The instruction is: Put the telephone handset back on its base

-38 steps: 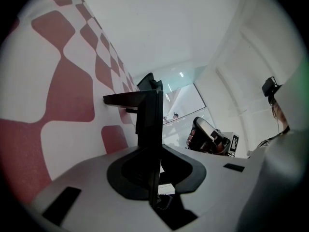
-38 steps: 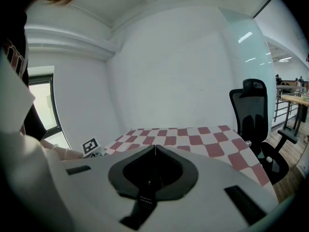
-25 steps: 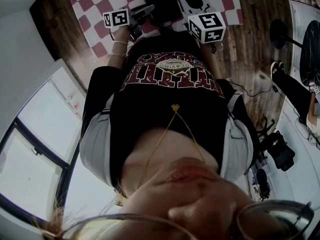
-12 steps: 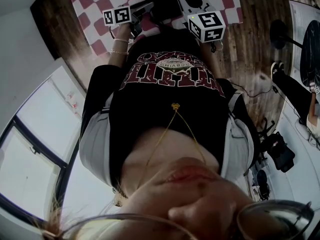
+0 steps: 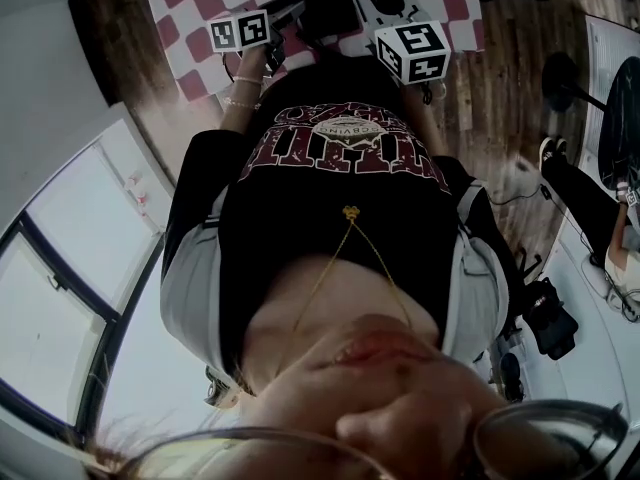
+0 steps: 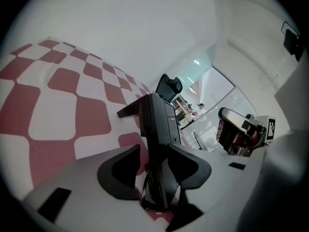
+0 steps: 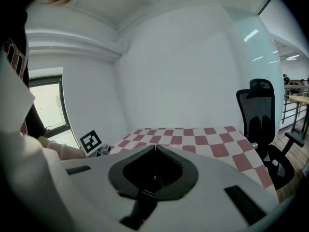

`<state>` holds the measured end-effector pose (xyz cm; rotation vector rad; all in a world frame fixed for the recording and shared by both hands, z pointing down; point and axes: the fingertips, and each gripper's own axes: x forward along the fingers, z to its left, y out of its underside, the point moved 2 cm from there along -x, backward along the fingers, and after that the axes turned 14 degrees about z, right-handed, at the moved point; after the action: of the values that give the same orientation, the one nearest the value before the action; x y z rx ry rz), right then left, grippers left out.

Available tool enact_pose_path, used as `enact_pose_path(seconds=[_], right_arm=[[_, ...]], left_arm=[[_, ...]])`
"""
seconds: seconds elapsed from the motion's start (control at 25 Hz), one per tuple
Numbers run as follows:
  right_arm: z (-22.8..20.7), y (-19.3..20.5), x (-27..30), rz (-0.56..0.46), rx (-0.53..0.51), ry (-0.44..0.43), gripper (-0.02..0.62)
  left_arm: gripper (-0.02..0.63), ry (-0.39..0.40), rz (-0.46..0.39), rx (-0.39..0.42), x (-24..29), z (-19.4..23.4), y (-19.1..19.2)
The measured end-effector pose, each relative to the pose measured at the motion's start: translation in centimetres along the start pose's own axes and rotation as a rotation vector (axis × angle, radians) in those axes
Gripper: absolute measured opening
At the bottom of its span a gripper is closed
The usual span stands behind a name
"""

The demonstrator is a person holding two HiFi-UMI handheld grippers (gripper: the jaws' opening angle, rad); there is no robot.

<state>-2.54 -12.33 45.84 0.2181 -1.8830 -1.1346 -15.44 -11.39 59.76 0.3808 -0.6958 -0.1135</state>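
In the left gripper view a black telephone (image 6: 157, 124) stands upright between the jaws of my left gripper (image 6: 154, 151), with its coiled cord (image 6: 155, 208) looping low between them. Those jaws are opening. A gap shows beside the left pad, and I cannot tell handset from base. In the head view the telephone (image 5: 320, 3) lies on the red-and-white checked cloth (image 5: 200, 8), just right of the left gripper's marker cube (image 5: 240, 32). My right gripper (image 7: 154, 147) hangs over the cloth (image 7: 193, 137), shut with nothing in it. Its marker cube (image 5: 413, 51) sits right of the telephone.
A person's torso in a dark printed shirt fills the middle of the head view. A black office chair (image 7: 260, 115) stands past the table's right end. White walls and a window (image 7: 46, 105) lie behind. The right gripper (image 6: 241, 132) shows at the right of the left gripper view.
The left gripper's marker cube has shifted slightly up and to the right beside the telephone. The right cube has hardly moved.
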Motion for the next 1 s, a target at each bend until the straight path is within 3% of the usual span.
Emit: enact_pose_path(seconds=[0.6,1.0], right_arm=[[-2.8,-0.5,-0.7,0.028,-0.065,-0.106,0.021],[-2.3,-0.9,0.3,0.053,-0.136,-0.201,0.021]], left_arm=[[0.170,-0.268,-0.066,-0.022,0.2,-0.6,0.1],[0.169,-0.470,-0.100,0.007,0.1,-1.3,0.3]])
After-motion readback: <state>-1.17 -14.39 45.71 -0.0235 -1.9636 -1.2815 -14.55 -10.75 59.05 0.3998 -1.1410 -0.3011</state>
